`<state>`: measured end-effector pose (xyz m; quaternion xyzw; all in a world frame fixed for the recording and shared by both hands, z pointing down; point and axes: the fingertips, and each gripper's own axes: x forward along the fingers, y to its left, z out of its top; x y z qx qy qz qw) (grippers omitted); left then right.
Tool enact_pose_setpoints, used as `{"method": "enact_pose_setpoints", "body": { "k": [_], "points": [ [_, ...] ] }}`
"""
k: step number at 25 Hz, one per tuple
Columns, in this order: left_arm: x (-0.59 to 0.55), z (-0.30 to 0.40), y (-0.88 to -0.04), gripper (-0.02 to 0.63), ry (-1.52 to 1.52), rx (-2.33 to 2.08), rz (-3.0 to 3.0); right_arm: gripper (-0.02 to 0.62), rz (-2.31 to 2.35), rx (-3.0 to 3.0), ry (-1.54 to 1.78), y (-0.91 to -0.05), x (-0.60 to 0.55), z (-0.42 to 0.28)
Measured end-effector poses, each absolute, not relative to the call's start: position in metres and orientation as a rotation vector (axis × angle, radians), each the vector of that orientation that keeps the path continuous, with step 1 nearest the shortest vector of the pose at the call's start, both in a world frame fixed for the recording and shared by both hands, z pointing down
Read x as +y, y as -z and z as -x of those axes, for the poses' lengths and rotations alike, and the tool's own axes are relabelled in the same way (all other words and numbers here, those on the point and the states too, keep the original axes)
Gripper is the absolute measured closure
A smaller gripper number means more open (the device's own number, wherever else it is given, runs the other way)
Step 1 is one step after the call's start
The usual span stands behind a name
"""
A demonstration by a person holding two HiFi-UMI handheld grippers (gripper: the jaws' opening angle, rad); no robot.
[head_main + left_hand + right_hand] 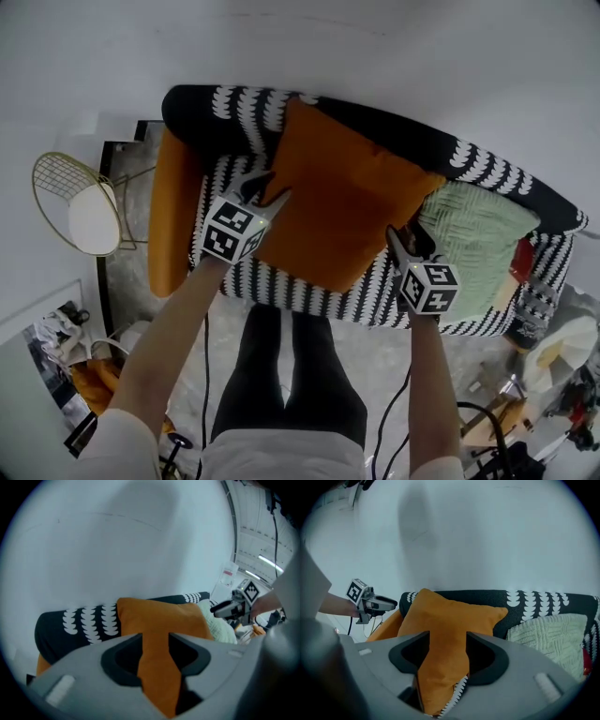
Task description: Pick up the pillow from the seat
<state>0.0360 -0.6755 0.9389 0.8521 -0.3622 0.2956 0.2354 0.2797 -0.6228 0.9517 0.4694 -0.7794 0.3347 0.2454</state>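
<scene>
An orange pillow leans against the backrest of a black-and-white patterned sofa. My left gripper is at the pillow's left edge and my right gripper at its lower right corner. In the left gripper view the pillow runs down between the jaws of the left gripper, with a dark gap beside the cloth. The right gripper view shows the same: the pillow lies between the parted jaws of the right gripper. Both grippers are open around the cloth and not pressing on it.
A pale green knitted pillow lies on the seat right of the orange one. Another orange cushion stands at the sofa's left end. A gold wire chair stands further left. The person's legs are against the seat's front edge.
</scene>
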Motion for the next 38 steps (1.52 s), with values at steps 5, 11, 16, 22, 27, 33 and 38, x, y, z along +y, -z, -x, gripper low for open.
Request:
{"method": "enact_pose_setpoints", "body": {
  "k": [5, 11, 16, 22, 27, 33, 38],
  "points": [
    [-0.691, -0.024, -0.967, 0.386, -0.814, -0.995, -2.275, 0.297, -1.273, -2.110, -0.953, -0.974, -0.637, -0.289],
    [-0.708, -0.024, -0.990, 0.278, -0.827, -0.918, -2.251, 0.190, -1.228, -2.118, -1.011, -0.991, -0.656, -0.299],
    [-0.716, -0.026, -1.005, 0.207, -0.847, -0.853, -2.247, 0.094, -1.172, -2.116, -1.107, -1.008, -0.657, -0.299],
    [-0.723, -0.027, -1.031, 0.131, -0.838, -0.769, -2.189, 0.046, -1.139, -2.124, -1.185, -1.030, -0.662, -0.303],
    [-0.725, -0.032, -1.045, 0.124, -0.785, -0.658, -2.146, 0.043, -1.069, -2.162, -1.254, -1.041, -0.667, -0.298],
    [-0.723, -0.044, -1.058, 0.173, -0.811, -0.613, -2.167, 0.113, -1.043, -2.187, -1.230, -1.046, -0.672, -0.282],
    [-0.720, -0.057, -1.063, 0.339, -0.835, -0.659, -2.186, 0.260, -1.066, -2.166, -1.159, -1.049, -0.675, -0.279]
  ]
}}
